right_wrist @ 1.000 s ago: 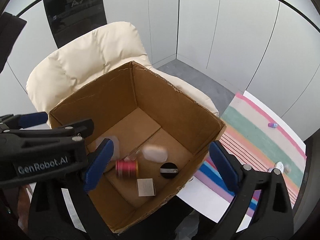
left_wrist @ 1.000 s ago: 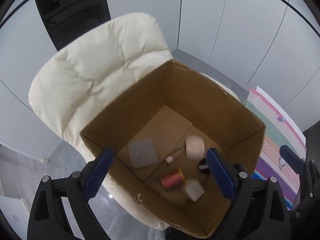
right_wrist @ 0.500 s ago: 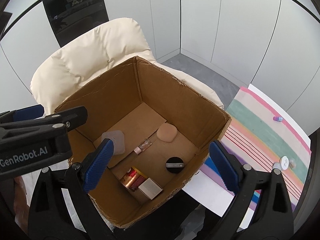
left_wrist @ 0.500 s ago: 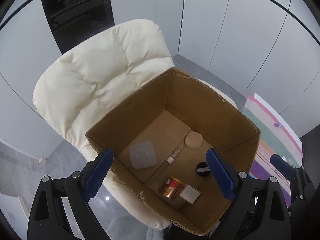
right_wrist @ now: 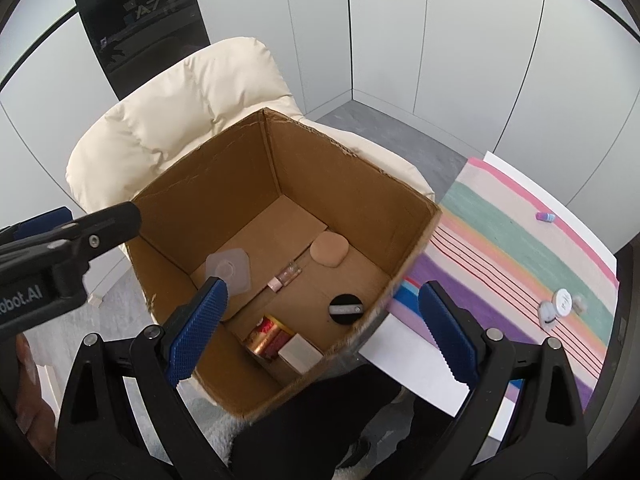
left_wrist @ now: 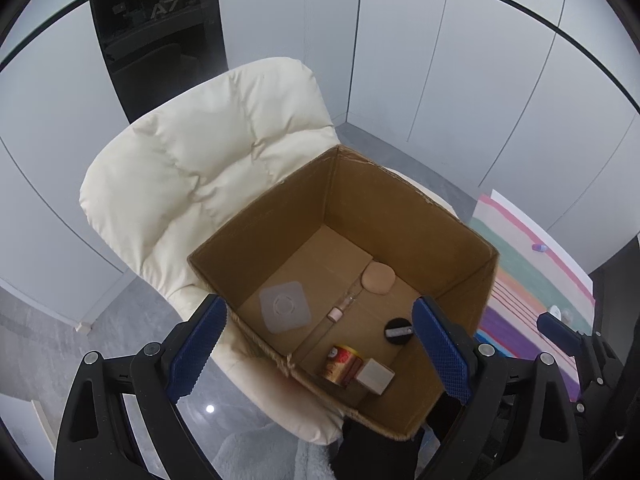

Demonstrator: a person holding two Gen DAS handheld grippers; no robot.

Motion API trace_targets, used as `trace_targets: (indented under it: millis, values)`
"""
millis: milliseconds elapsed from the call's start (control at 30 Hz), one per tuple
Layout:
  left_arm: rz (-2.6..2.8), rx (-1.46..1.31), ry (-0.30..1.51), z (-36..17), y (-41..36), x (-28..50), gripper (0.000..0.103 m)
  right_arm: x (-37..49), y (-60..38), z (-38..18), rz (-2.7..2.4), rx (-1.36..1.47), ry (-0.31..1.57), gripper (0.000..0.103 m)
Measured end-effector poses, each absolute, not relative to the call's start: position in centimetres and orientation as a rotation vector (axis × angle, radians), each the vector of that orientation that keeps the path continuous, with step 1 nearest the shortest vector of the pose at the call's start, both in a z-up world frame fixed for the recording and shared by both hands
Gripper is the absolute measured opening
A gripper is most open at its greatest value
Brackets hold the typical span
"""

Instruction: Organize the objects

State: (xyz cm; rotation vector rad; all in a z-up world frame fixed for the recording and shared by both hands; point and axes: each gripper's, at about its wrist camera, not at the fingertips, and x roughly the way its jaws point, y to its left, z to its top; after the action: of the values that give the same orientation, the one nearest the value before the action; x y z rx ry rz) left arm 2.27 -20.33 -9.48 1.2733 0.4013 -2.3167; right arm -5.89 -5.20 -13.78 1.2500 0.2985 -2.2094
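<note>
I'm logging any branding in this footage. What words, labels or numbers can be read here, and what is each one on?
"A7": on the dark glass panel behind the chair.
"obot.AI", cut off by the frame edge: on the left gripper's body.
Print on the red-gold can in the cardboard box: too small to read.
White round caps on the striped cloth: markings illegible.

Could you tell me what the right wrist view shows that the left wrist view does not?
Only the right wrist view shows the black body of the left gripper from the side. Only the left wrist view shows the glossy dark floor patch. Both share the brown cardboard box, cream padded chair and striped cloth.
</note>
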Motion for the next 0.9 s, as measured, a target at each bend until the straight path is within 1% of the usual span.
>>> trace_targets:
  millis: [300,467,633,767,900]
  values:
    - [-2.377,1.256,0.393,-8.1,-18.2,6.1,0.095,-2.9,-2.2,-12.9,-2.227,1.266,0.3,0.098]
    - [-2.4,1.243,0.406,-7.8,-17.3,8.2,0.095,-1.3,-0.5,-13.1,-2.249,1.304,0.333,0.098]
    - [-2.396,1.259,0.411,-9.0,-16.5,10.0,0.095,1.2,1.3,-13.5,-2.255,1.3,0.365,0.098]
    - [-2.405,1.271,0.451,-10.2,-15.5,12.0,0.095,3.6,3.2,-14.0,-2.255,1.309,0.369,0.098]
    - [-2.391,1.299,0.423,-11.2,-14.3,13.0,0.095,5.7,4.8,-14.6,-2.231,1.331,0.36,0.098]
